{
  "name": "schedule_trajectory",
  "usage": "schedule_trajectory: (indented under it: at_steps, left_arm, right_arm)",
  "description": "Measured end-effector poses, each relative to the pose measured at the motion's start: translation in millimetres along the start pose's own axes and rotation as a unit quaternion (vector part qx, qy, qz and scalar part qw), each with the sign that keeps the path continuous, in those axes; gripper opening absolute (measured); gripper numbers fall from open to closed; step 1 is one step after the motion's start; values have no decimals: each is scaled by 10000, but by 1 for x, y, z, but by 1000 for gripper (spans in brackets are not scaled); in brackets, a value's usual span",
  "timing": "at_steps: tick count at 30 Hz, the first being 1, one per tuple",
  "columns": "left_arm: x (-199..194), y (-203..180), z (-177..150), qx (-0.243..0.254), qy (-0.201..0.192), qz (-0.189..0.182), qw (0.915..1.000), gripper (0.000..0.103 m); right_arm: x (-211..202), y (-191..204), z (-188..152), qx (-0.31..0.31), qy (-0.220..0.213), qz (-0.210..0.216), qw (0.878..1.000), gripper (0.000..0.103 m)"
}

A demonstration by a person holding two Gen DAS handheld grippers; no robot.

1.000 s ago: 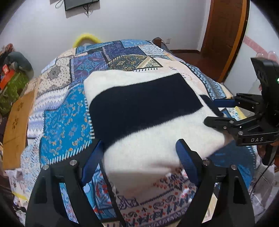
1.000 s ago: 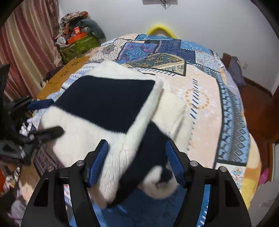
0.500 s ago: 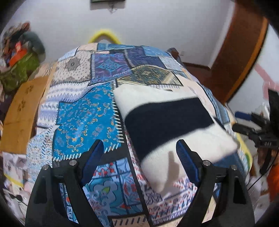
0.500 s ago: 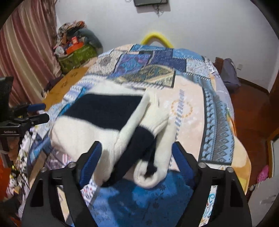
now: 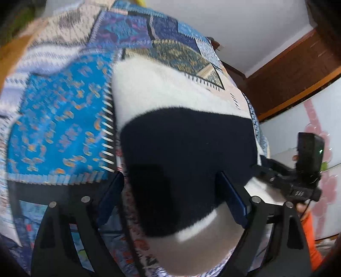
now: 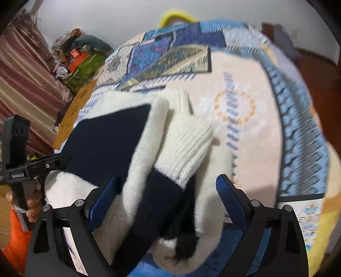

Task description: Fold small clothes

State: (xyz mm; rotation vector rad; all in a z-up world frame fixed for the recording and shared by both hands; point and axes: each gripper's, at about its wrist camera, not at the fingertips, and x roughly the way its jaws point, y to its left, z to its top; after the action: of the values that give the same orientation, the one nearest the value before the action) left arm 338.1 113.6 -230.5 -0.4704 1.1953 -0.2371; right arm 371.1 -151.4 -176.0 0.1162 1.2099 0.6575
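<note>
A white and navy knit sweater [image 5: 183, 136] lies folded on the patchwork bedspread [image 5: 59, 119]. My left gripper [image 5: 172, 194] is open, its blue-padded jaws straddling the sweater's near edge over the navy band. My right gripper [image 6: 166, 196] is open and straddles the sweater's other side, where a ribbed white sleeve [image 6: 187, 147] with a navy cuff lies folded on top. The right gripper also shows at the right of the left wrist view [image 5: 275, 174], low at the sweater's edge. The left gripper shows at the left of the right wrist view [image 6: 49, 164].
The patchwork bedspread [image 6: 245, 102] covers the bed. A pile of bags and boxes [image 6: 78, 57] stands by the striped curtain [image 6: 23, 76] to the left. A wooden door [image 5: 298, 70] is to the right. A yellow hoop [image 6: 177, 16] sits at the bed's far end.
Both grippers pulled back from the sweater, then came in close again. They now straddle its near edges, jaws still open. The sweater stays folded on the bed.
</note>
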Motion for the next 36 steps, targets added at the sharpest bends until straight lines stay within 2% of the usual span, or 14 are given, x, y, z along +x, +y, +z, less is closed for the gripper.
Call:
schedule_trajectory:
  at_steps: [3,5,7,8,9,11,12,15,19,25,31,36]
  left_arm:
    - [18,4,1,-257,329,-369,9984,93]
    - [18,-3,1,-154,286,-287,9991,93]
    - [16,-10,0,-55,199,-201,9996,87]
    - [14,-12,-1,-19,147,-170,9997,82]
    - [12,-14,-1,30,96,-144,9998,75]
    - [2,-19,-1,153,-55,-85,9998,63]
    - [-3,-20,-1,196,-117,-86,9997,57]
    - [-28,-29,-5,476,-398,-39,9981,52]
    - [-67,-37,-8,826,-863,170,9927,51]
    - [-120,-20,-5,830,-1307,333,9874,51]
    - [-126,30,2,469,-1186,427,9909,52]
    - [-80,85,1,18,-613,377,9974,53]
  right_arm:
    - [6,5,-3,-101,1,93,9999,92]
    - [6,9,-5,-191,-40,75,9998,91]
    - [5,11,-6,-169,-81,119,9998,83]
    - [4,13,-6,-157,-100,182,9997,70]
    - [3,14,-5,-173,-102,240,9995,52]
    - [1,20,-4,-161,-59,441,9989,31]
    - [-1,24,-4,-167,-85,439,9989,29]
    - [-12,41,-4,-461,-340,254,9980,26]
    - [-32,63,1,-576,-617,374,9957,25]
    - [-49,107,15,-849,-944,487,9907,25]
    - [-26,146,28,-953,-877,529,9902,25]
    - [24,154,31,-868,-426,476,9942,25]
